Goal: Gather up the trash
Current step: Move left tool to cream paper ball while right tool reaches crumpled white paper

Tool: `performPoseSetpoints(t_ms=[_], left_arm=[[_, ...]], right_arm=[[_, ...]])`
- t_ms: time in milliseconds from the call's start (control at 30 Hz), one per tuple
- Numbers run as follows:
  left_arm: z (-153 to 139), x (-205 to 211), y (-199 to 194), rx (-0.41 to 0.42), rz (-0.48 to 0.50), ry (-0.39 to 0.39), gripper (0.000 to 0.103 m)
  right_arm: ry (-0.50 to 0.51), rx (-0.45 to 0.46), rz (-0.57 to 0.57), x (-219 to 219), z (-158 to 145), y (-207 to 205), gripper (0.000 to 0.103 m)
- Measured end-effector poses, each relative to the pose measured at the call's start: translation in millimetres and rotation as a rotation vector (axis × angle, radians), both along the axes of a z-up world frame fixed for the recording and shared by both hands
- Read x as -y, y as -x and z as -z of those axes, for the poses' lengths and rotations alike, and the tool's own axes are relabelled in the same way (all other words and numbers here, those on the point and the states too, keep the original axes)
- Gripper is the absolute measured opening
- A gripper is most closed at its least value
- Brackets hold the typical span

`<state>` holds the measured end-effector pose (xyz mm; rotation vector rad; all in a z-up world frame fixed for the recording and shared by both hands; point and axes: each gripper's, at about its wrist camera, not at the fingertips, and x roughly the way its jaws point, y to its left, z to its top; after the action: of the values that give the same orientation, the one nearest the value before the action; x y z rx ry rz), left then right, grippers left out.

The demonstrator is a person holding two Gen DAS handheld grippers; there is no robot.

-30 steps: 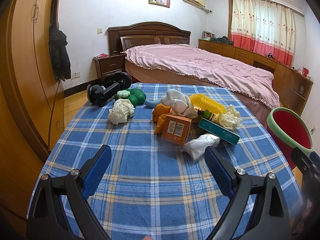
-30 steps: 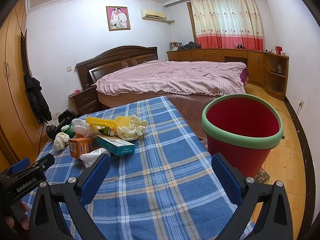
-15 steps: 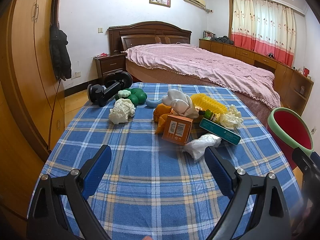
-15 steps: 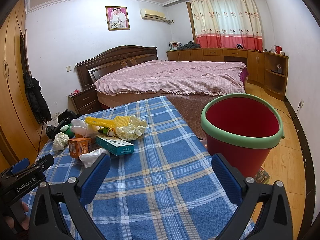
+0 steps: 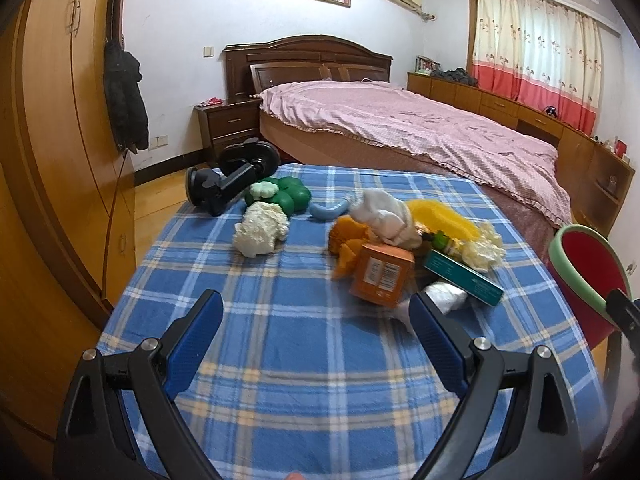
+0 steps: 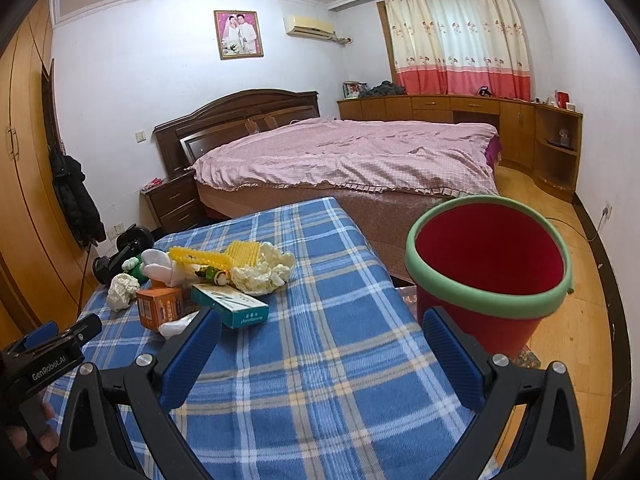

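Two grippers hung over the blue plaid tablecloth [image 5: 288, 360], both with fingers spread wide and nothing between them. The left gripper [image 5: 316, 332] pointed at the clutter in the middle of the table, its right pad close to the crumpled white tissue [image 5: 446, 298] and the orange box [image 5: 382, 276]. The right gripper [image 6: 320, 344] faced the table's edge, where the red bin [image 6: 488, 264] with its green rim stood just off the cloth.

Trash and keepers lay mixed together — a teal carton [image 5: 464, 280] leaned against the box, a white paper wad [image 5: 260, 234] sat apart to the left, and another crumpled wad [image 5: 484, 250] touched a yellow comb-like piece [image 5: 444, 220]. The likely trouble was a closing grip catching two things at once, or nudging the box and toppling it onto the tissue. Soft paper could also slip out if pinched only at a loose corner. Carrying toward the bin, a drop short of the rim would land on the floor — the bin stood lower than the tabletop and off to one side.
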<state>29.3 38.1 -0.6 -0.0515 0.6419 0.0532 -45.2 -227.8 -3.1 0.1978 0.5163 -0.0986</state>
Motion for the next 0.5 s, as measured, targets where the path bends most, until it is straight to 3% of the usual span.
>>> performPoseSetpoints(t_ms=[500], left_arm=[[-4.5, -56.6, -75.2, -0.094, -0.068, 0.022, 0.094]], right_arm=[[0.008, -0.093, -0.113, 5.6, -31.9, -62.9, 0.103]])
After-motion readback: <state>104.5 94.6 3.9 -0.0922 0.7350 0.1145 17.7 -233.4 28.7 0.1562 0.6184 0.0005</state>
